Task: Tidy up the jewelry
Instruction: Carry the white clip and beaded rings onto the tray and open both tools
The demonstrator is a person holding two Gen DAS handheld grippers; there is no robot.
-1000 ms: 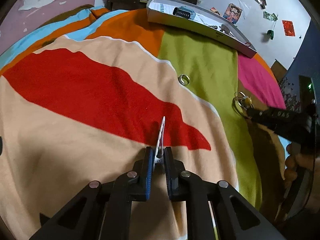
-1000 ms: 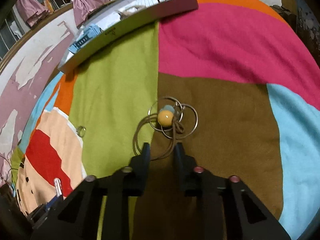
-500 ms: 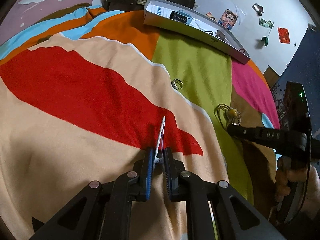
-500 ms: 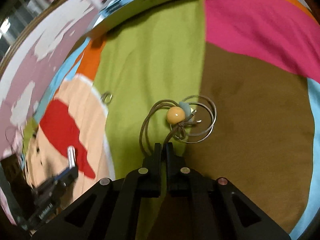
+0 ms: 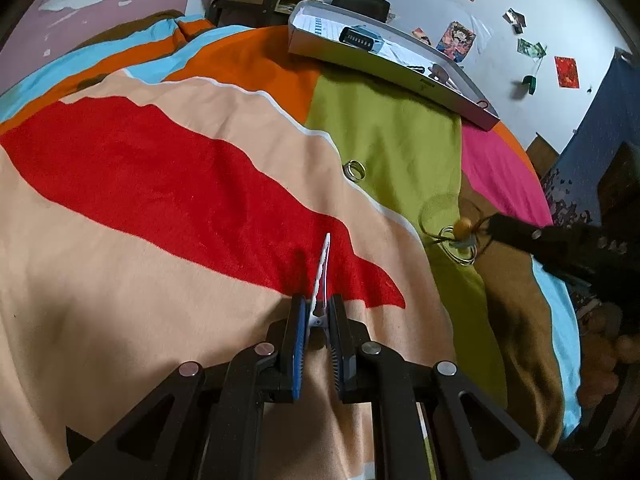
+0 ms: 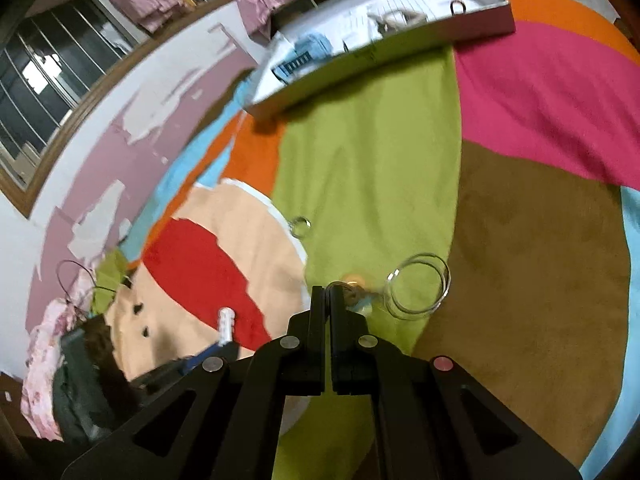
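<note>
Matt fleecy blanket [image 5: 160,184], shiny metal ring [image 5: 355,169]

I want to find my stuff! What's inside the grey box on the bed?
In the box lie white lined paper, a blue comb-like piece, a small metal loop near one corner, and a blurry ringed item mid-box. The near wall hides whatever lies right behind it.

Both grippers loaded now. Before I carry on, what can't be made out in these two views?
- Necklace, right wrist view: motion blur smears its rings and bead; the right gripper hides where the cord is pinched.
- Tray contents, both views: too small, partly behind its wall.
- Hair clip, left wrist view: its rear end is buried in the left gripper.
- Ring: detail too small.
</note>
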